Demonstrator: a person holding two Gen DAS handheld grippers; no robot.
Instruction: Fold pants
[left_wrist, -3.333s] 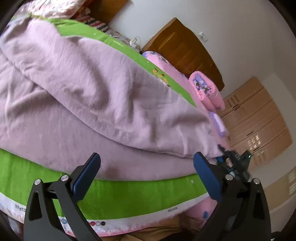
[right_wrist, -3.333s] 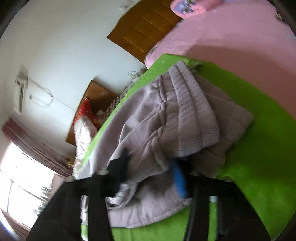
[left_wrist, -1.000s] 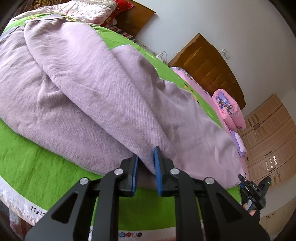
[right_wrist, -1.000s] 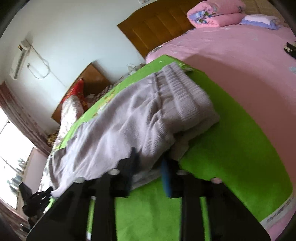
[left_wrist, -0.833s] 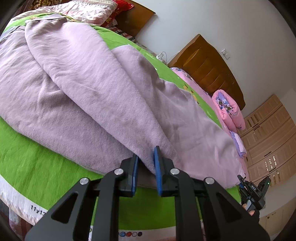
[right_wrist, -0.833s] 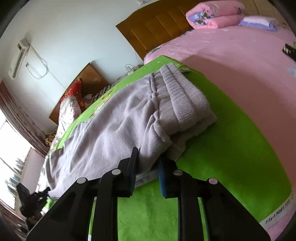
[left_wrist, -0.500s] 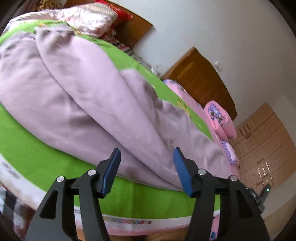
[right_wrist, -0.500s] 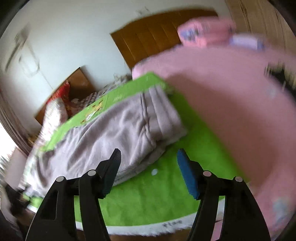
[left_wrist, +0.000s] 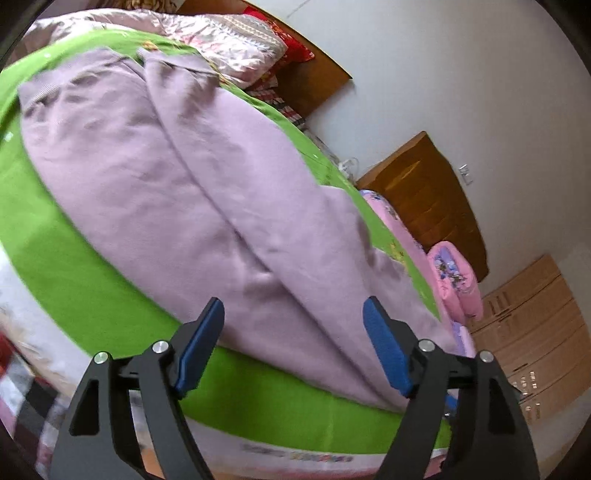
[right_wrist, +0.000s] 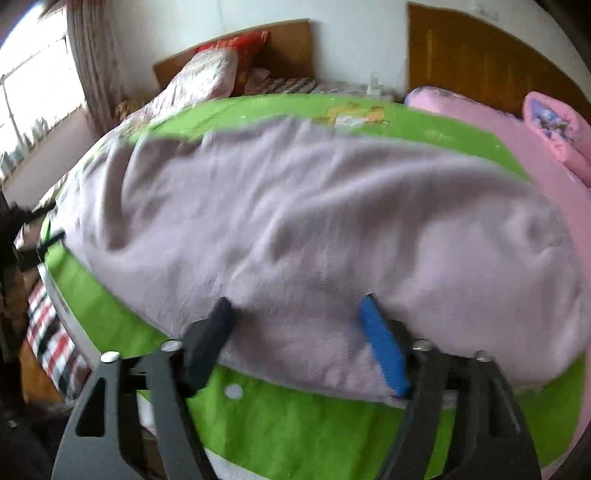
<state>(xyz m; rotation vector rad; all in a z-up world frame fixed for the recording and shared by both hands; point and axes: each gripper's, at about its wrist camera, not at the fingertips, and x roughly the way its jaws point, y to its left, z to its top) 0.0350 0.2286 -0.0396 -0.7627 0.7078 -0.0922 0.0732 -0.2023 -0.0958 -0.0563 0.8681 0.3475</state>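
Lilac fleece pants (left_wrist: 207, 192) lie stretched across a green mat (left_wrist: 85, 288) on the bed, one leg laid over the other along a long seam-like fold running from 11 o'clock toward 5 o'clock in the left wrist view. The fabric looks soft and brushed, with shallow creases and a ribbed cuff at the far 10 o'clock end. In the right wrist view the pants (right_wrist: 314, 221) read as a broad, puffy oval with blurred wrinkles, filling the middle of the mat (right_wrist: 295, 417).

Left gripper (left_wrist: 293, 345) has its blue-padded fingers spread wide, empty, hovering at the near edge of the cloth at 6 o'clock. Right gripper (right_wrist: 299, 339) is likewise spread, its fingers at the near hem; contact with the fleece is unclear through the blur.

Beyond the mat, a pink sheet (right_wrist: 546, 192) runs to 3 o'clock, a rolled pink quilt (left_wrist: 456, 280) beside a wooden headboard (left_wrist: 432, 206).
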